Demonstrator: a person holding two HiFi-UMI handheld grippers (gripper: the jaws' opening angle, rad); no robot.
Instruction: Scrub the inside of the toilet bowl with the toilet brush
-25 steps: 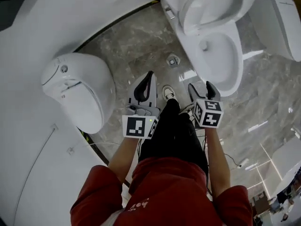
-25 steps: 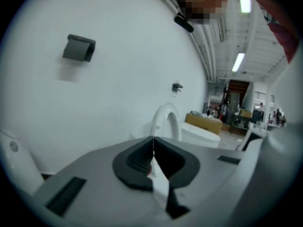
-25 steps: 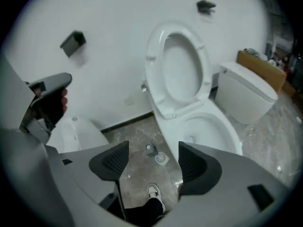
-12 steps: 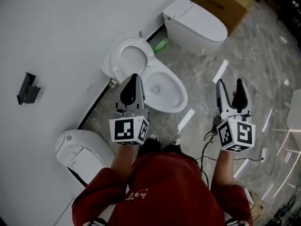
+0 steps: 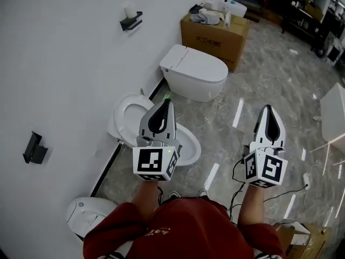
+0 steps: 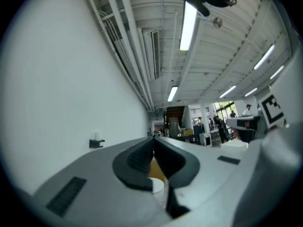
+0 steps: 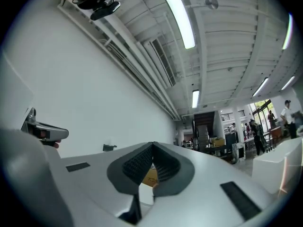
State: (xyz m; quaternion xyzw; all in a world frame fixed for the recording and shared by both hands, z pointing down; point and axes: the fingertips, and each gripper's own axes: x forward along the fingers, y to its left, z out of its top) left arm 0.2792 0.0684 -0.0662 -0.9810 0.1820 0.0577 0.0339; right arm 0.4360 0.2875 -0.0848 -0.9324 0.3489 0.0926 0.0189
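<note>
3 toilets line the white wall (image 5: 64,69) in our head view, and we take the scene from its left side across. Farthest left, a black bracket (image 5: 34,147) is fixed to the wall, and higher up a 2nd black holder (image 5: 131,18) carries a white roll. Below the bracket, near our red top (image 5: 178,231), sits a toilet with its lid shut (image 5: 86,213). Next comes the open toilet. Its raised seat (image 5: 126,117) leans back toward the wall, and the toilet bowl (image 5: 195,144) shows as a white curve just right of the left gripper (image 5: 168,101). The gripper overlaps the bowl in this view and hides most of it from us. The left gripper's jaws are pressed together, tip to tip, with nothing caught between them, as the left gripper view shows plainly. Farther along the wall stands the 3rd toilet (image 5: 197,72), lid down. Behind that is a brown cardboard box (image 5: 214,34) with pale items piled on top. Over the grey marble floor (image 5: 253,80) to the right we hold the right gripper (image 5: 268,108), well apart from the bowl. Its jaws have just been closing and now meet along their dark pads, gripping nothing. A black cable (image 5: 234,198) trails down from it to the floor near our feet.
</note>
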